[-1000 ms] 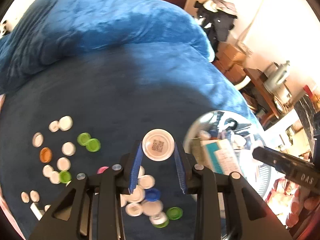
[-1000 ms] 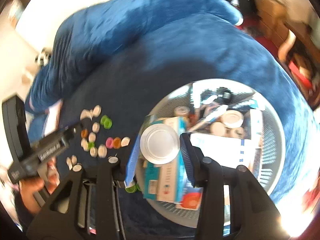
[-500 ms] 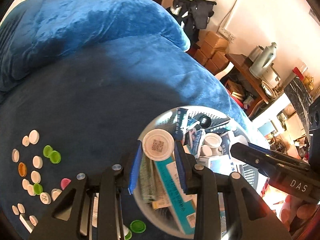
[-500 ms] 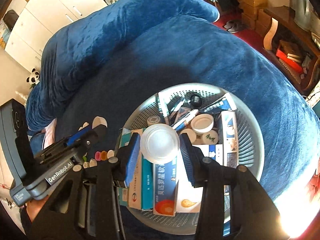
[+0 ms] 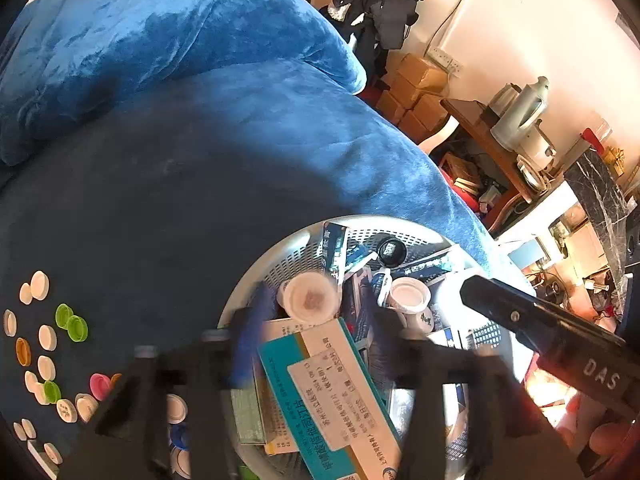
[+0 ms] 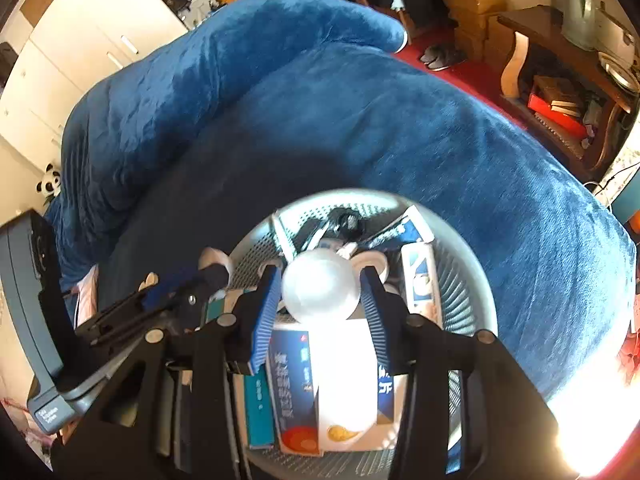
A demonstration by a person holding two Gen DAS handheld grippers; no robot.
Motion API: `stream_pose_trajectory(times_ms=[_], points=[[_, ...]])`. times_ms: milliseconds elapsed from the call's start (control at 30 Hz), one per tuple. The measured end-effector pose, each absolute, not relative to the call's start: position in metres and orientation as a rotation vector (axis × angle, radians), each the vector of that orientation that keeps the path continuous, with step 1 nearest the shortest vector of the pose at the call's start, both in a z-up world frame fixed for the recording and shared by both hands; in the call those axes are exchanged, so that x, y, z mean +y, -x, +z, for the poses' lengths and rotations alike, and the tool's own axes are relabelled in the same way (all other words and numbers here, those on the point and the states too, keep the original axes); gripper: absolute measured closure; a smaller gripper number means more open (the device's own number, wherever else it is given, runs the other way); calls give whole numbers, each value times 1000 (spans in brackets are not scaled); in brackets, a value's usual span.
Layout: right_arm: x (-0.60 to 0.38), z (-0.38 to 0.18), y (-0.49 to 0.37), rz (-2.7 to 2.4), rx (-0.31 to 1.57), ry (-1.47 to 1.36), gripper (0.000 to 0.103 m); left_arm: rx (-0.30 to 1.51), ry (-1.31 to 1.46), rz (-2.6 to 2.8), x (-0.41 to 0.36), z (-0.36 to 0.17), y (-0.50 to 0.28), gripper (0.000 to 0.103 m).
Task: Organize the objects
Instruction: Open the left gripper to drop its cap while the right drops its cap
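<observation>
As jaws open, left gripper (image 5: pixel 316 316) tilted over basket (image 5: pixel 280 264)

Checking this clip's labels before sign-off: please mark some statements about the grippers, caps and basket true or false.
1. The left gripper is opening, its white cap loose above the basket. True.
2. The right gripper is empty. False: a white cap sits between its pads.
3. The basket holds only caps. False: it also holds boxes, such as the teal box.
4. Loose caps lie on the blue blanket outside the basket. True.
</observation>
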State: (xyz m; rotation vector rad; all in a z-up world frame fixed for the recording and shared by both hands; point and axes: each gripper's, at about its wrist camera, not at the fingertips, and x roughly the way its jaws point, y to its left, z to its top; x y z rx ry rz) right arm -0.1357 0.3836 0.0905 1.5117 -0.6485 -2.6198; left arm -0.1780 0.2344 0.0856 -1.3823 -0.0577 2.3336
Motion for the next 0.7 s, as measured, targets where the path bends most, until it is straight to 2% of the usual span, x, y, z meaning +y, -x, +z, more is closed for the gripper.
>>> stream_pose_trajectory(times_ms=[33, 100, 167, 200, 367, 500, 700], points=[[385, 90, 136, -2626, -654, -1525, 57, -64, 1376, 2340, 233, 86, 178, 14], [390, 89, 136, -2644, -671, -1546, 33, -61, 1377, 2359, 232, 88, 178, 11], [394, 88, 135, -2650, -692, -1561, 17, -57, 1383, 2371, 228, 88, 177, 8], [395, 88, 135, -2649, -697, -1567, 13, -59, 1383, 2377, 227, 88, 177, 7], [389, 86, 137, -2639, -634, -1612, 11, -36, 1398, 2398, 220, 88, 173, 4], [383, 85, 138, -2631, -589, -1627, 3, -21, 1412, 2427, 212, 87, 170, 1], [380, 84, 137, -2634, -560, -1634, 2, -28, 1425, 2446, 199, 88, 169, 1]])
